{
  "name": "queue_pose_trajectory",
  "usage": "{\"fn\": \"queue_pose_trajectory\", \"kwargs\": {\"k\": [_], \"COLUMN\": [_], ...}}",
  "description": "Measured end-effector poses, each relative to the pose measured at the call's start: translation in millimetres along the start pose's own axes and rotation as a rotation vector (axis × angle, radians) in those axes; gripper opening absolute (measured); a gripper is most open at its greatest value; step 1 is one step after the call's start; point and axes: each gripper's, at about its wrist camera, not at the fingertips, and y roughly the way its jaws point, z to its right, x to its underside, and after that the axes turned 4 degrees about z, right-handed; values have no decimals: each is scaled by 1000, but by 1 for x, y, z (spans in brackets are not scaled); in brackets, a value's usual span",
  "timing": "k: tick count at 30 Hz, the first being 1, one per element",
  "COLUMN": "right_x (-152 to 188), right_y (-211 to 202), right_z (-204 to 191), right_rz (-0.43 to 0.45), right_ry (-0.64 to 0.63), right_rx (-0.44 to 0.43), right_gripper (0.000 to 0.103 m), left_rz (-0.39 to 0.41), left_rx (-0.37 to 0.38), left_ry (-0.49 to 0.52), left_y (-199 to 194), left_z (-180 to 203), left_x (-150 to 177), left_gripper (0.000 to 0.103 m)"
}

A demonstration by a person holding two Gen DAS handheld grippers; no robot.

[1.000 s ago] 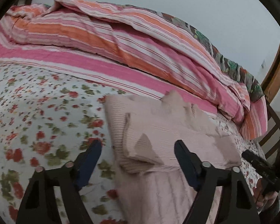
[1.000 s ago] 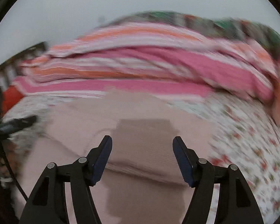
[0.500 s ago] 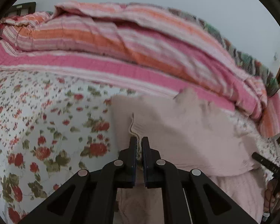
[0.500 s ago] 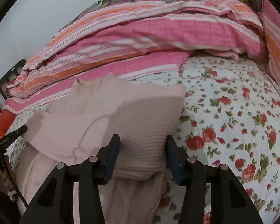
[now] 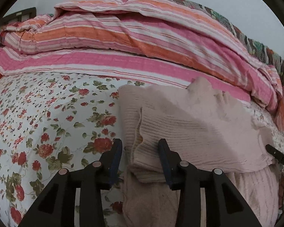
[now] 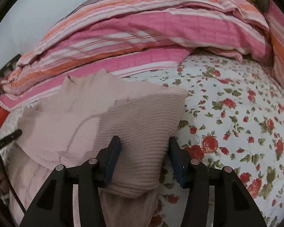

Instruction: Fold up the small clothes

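Pale pink ribbed knit garment (image 5: 195,130) lies folded on the bed's white sheet printed with red roses (image 5: 37,113), its far edge just short of the rolled pink, orange and white striped quilt (image 5: 142,43) that runs along the back of the bed. The fold's upper layer sits on a longer stretch of the same pink knit that runs toward the cameras.

The left gripper (image 5: 140,158) hangs over the garment's left near corner; its blue-padded fingers (image 5: 116,157) have just been opening and now stand spread, with the corner between them and neither pad pressing on it. The right gripper (image 6: 144,156) stands at the garment's right near corner, fingers (image 6: 113,155) apart; the left pad looks to touch the knit and the right pad is clear of it, over the sheet beside the garment's right edge.
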Motion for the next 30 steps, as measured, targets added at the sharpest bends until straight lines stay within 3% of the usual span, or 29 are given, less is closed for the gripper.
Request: {"fn": "queue_pose_trajectory", "kwargs": {"k": [10,14,30], "right_x": [1,1,1], "right_y": [3,3,2], "right_z": [-4,-5,-8], "right_rz": [-8,-7,-1], "right_ry": [-29,-41,-82], "right_rx": [25,31,70], "right_gripper": [51,52,55], "left_rz": [-14,-16,-26], "left_rx": [-35,-55,-68], "left_ry": [29,35,32], "left_y": [2,3,6], "left_z": [6,7,6], "left_x": [2,2,2], "left_gripper": [39,45,52]}}
